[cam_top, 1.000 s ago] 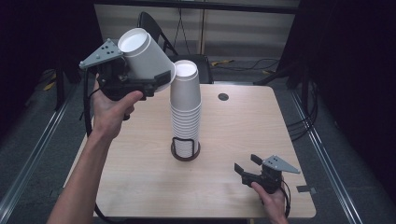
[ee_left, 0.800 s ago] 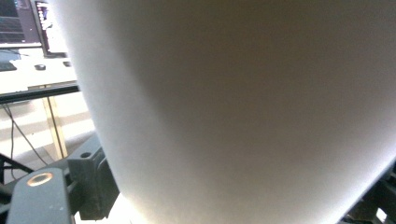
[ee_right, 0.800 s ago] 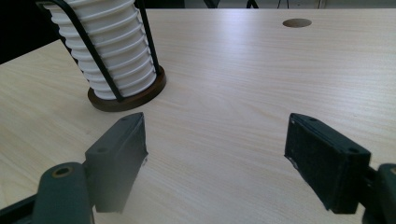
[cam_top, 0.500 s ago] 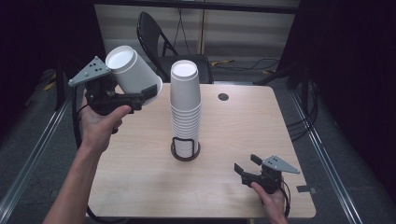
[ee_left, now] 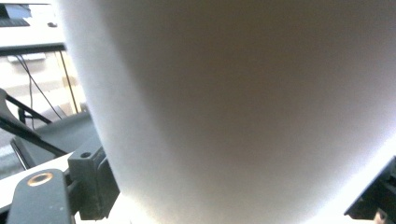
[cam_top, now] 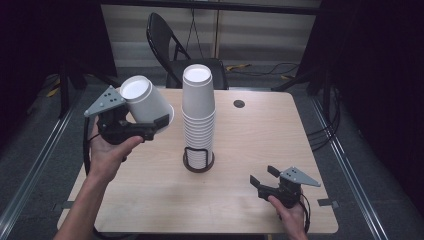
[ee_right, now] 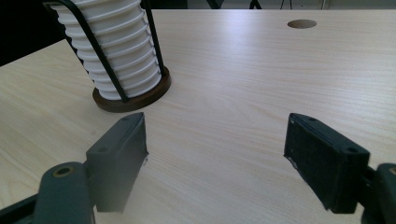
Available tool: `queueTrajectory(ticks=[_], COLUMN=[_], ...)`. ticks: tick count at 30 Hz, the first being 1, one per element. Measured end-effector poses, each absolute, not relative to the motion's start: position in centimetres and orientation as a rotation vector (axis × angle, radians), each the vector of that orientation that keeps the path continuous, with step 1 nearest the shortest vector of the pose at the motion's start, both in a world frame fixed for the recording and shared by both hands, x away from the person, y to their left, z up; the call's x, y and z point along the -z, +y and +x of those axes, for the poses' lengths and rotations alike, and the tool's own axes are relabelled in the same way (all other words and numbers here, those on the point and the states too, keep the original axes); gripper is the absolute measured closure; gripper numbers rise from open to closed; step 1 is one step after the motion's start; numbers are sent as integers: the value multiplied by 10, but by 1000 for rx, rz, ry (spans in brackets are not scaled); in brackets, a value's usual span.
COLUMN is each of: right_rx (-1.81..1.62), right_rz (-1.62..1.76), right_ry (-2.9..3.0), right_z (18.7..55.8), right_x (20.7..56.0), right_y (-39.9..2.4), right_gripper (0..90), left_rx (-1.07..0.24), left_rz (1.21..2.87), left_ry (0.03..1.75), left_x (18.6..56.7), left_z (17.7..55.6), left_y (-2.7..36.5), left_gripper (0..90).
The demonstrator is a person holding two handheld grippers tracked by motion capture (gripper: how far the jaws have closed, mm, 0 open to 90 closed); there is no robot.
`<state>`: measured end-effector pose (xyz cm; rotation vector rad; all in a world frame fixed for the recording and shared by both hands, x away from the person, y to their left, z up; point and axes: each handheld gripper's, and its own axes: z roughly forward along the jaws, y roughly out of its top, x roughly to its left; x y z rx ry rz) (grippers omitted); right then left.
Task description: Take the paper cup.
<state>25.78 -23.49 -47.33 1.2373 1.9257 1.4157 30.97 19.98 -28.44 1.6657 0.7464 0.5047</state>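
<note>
A single white paper cup (cam_top: 145,104) hangs tilted above the table's left side, its base toward the camera and its rim toward the stack. My left gripper (cam_top: 155,124) is shut on that cup near its rim, and the cup's white wall (ee_left: 233,107) looms between the jaws in the left gripper view. A tall stack of white cups (cam_top: 198,112) stands bottom-up in a black wire holder with a round dark base (cam_top: 198,161) at mid-table. The same stack (ee_right: 114,51) is ahead of my right gripper (ee_right: 224,158), which rests open near the table's front right (cam_top: 264,176).
The wooden table (cam_top: 260,135) has a round cable hole (cam_top: 239,104) at its far side. A black folding chair (cam_top: 175,45) stands behind the table. Cables lie on the floor to the right.
My left hand has carried the cup down and a little leftward, away from the top of the stack. The right gripper has stayed where it was.
</note>
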Motion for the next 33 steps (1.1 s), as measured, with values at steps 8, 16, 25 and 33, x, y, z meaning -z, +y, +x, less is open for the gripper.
queueTrajectory(ticks=[8, 16, 25, 33], right_rx=[-1445, -1478, -1511, -1576], right_rz=[1223, 1176, 1127, 1096], right_ry=[1900, 1939, 1974, 1984], right_z=[258, 254, 250, 245], right_x=[474, 475, 473, 471], right_y=[-231, -217, -203, -190], right_gripper=[229, 264, 285, 297], left_rx=[-493, -470, -436, -381], left_rz=[1702, 1741, 1754, 1758], left_ry=[763, 761, 777, 803], left_x=[308, 330, 350, 361], left_z=[301, 290, 284, 276], left_y=[200, 193, 187, 177], left_gripper=[133, 133, 133, 133])
